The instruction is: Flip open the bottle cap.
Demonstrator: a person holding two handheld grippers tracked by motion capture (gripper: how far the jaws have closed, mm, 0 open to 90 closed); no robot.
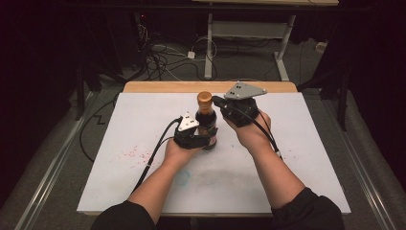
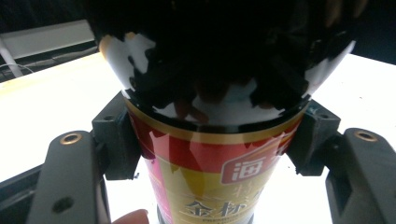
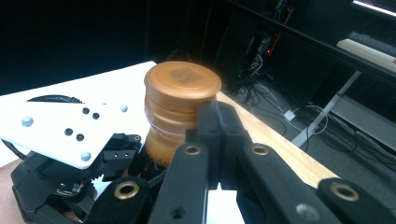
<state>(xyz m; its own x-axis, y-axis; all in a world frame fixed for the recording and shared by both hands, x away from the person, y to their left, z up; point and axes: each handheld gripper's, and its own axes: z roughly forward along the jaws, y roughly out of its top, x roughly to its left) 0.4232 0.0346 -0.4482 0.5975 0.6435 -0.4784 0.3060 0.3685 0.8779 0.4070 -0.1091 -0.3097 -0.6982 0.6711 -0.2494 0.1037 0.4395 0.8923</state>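
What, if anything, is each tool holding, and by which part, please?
The left tool clamps the sauce bottle around its labelled body. The right tool, shut beside the cap, holds nothing.

On the bottle (image 2: 219, 172) your left claw (image 2: 212, 140) clamps, you can read part of the red and gold label (image 2: 233, 182): a red box with the white Chinese character 海 beside a cut-off house-shaped mark, and lower down gold characters that look like 金标, with a line of tiny print beneath that is too small to make out. On top of the brown cap (image 3: 182, 79) sits a dark square code pattern, too blurred for you to read.
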